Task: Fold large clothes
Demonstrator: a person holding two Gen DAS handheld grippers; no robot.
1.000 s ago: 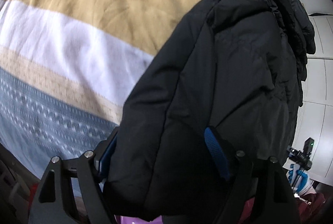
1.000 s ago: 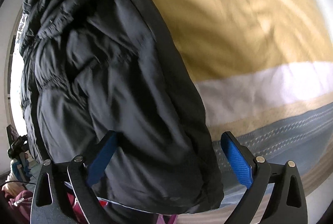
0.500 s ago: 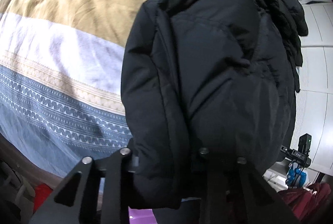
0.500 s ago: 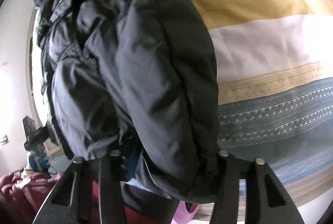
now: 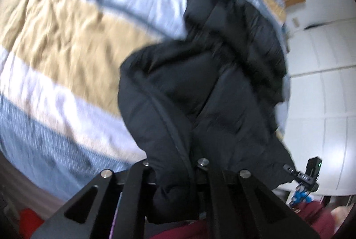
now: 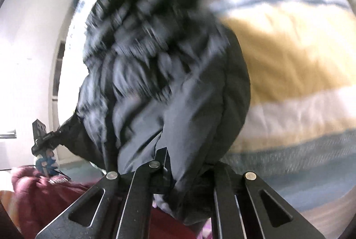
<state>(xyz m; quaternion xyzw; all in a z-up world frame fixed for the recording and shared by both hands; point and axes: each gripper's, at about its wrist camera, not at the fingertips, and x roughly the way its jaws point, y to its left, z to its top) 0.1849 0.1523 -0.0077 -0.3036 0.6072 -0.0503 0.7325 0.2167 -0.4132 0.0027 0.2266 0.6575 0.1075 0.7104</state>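
A: Since one second ago, both grippers are closing on the black puffer jacket (image 5: pixel 200 92) and lifting it.

B: Yes, left gripper (image 5: pixel 175 169) and right gripper (image 6: pixel 189 166) are pinching its near edge; the jacket is stretching away from them over the striped bedspread (image 5: pixel 66 39)

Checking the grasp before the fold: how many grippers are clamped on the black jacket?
2. The left gripper pinches the black jacket at its near edge; the right gripper clamps the same edge farther along. The pads are buried in fabric.

jacket (image 5: pixel 200 87) lies on bed cover (image 5: pixel 66 43), near edge pinched in left gripper (image 5: pixel 175 172) and right gripper (image 6: pixel 187 167); cabinet doors (image 5: pixel 322 105) right of jacket.
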